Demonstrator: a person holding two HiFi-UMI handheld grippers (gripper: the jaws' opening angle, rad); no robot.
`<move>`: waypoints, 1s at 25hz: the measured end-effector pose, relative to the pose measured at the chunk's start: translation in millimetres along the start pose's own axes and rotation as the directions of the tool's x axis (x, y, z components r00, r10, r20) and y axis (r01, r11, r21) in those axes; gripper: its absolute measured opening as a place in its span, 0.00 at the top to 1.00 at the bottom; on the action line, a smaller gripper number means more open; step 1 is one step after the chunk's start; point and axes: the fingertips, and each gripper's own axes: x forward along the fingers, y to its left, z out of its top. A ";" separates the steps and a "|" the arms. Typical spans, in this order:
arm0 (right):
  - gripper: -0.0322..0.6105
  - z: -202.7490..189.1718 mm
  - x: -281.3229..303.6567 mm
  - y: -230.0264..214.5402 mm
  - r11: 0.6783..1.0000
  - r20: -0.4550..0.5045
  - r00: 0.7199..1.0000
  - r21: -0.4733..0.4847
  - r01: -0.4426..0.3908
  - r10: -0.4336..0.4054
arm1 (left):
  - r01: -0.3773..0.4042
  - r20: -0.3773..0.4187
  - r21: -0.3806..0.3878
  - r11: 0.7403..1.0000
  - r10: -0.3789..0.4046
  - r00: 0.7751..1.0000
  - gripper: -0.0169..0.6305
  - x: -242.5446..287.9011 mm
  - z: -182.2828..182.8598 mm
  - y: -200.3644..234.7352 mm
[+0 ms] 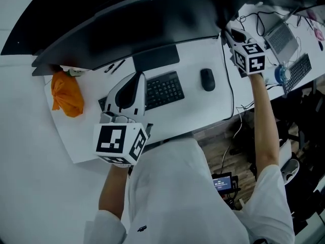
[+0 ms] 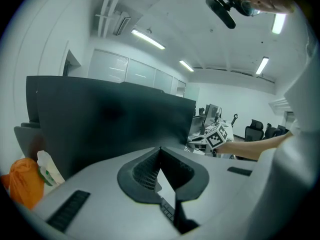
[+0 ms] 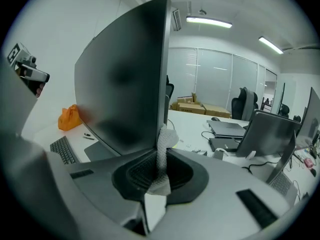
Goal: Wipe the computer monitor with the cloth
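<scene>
Cloth point(image 3: 161, 156): thin white mesh, looks soft and light, pinched in the right gripper's point(image 3: 160, 145) closed fingers at the monitor's point(image 3: 125, 84) right edge.
Monitor: broad, dark, likely fragile, so press gently.
Left gripper point(image 2: 160, 150): fingers closed, empty, over the desk point(image 1: 203, 105).
</scene>
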 end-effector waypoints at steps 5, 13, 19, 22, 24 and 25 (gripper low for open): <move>0.89 -26.5 20.2 2.5 1.000 -0.047 0.999 -0.001 -0.013 0.013 | -0.017 -0.030 -0.034 0.999 0.016 0.999 0.95 1.3 -18.0 4.2; 0.89 -58.0 40.8 5.2 0.997 -0.065 0.998 -0.076 0.008 -0.013 | -0.022 -0.074 -0.046 0.999 0.018 0.997 0.95 0.8 -39.5 11.8; 0.89 -73.8 46.6 10.4 0.993 -0.109 0.994 -0.117 -0.003 -0.010 | -0.023 -0.090 -0.055 0.998 0.018 0.996 0.95 -3.0 -50.6 15.4; 0.89 -79.3 53.0 12.8 0.995 -0.105 0.994 -0.095 0.012 -0.022 | -0.024 -0.091 -0.057 0.998 0.019 0.996 0.95 -5.5 -52.8 17.5; 0.89 -81.6 56.5 13.1 0.998 -0.099 0.995 -0.061 0.021 -0.027 | -0.029 -0.091 -0.059 0.998 0.024 0.996 0.95 -7.8 -54.5 20.3; 0.89 -83.3 58.7 14.7 0.999 -0.100 0.995 -0.049 0.022 -0.027 | -0.032 -0.093 -0.060 0.998 0.026 0.995 0.95 -9.1 -55.8 21.7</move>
